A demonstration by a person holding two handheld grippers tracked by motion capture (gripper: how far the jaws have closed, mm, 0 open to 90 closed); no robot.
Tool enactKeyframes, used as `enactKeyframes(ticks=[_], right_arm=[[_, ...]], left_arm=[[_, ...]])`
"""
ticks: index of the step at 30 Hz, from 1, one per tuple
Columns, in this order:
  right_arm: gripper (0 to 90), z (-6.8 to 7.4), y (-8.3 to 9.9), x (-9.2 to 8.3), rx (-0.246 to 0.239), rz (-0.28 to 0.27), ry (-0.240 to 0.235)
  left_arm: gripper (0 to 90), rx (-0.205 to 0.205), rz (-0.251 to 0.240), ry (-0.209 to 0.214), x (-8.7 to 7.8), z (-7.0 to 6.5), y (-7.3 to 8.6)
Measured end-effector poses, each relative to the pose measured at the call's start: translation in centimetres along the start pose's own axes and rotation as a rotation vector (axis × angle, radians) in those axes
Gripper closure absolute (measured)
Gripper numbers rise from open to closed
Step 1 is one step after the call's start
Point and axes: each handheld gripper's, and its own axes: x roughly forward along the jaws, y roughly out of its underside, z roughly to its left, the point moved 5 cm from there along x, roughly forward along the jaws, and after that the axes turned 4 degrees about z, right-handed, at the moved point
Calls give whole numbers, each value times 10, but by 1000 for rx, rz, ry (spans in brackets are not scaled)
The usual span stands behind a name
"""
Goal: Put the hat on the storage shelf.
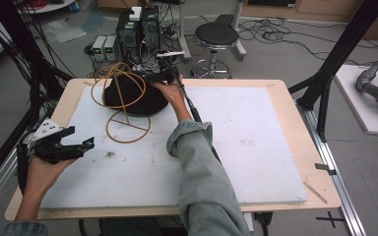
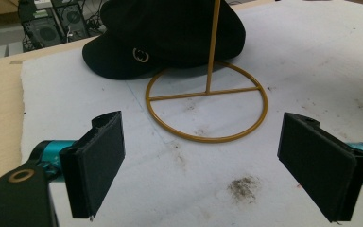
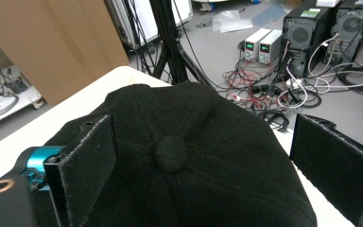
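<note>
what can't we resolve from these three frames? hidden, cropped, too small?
- Hat stand: left tool view crops the upright at the top edge; its upper loop shows in the high view.
- Black cap: right tool view cuts it off at the bottom edge; brim out of frame.
- Right tool: high view, too small to read the jaw gap.
- Cap emblem: left tool view, design too small.
- Left tool: jaws apart, nothing between.

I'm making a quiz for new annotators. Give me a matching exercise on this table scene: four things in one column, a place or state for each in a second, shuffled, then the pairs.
Things:
1. black cap
2. gold wire stand
3. left gripper
4. right gripper

Places or states:
A. open, jaws either side of the cap's crown
B. round base flat on the white mat
C. lying at the mat's far left, behind the ring base
D. open, held above the mat's left edge

Pairs: 1-C, 2-B, 3-D, 4-A
</note>
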Motion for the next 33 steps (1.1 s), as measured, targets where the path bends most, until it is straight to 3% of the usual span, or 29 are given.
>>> enactKeyframes(ticks=[2, 7, 15, 21, 26, 33], right_arm=[[133, 1, 1, 2, -18, -10, 8], [135, 1, 3, 8, -27, -6, -2], [138, 1, 11, 19, -8, 14, -11], [163, 2, 16, 25, 27, 29, -48], [256, 4, 19, 27, 21, 53, -49], [527, 11, 22, 31, -21, 116, -29]], left_arm=[[160, 1, 0, 0, 0, 0, 0], [160, 0, 0, 0, 0, 0, 0], [161, 4, 1, 0, 0, -2, 0], [161, 8, -4, 1, -1, -3, -2], [161, 8, -5, 1, -1, -3, -2], [164, 12, -10, -4, -3, -4, -3]])
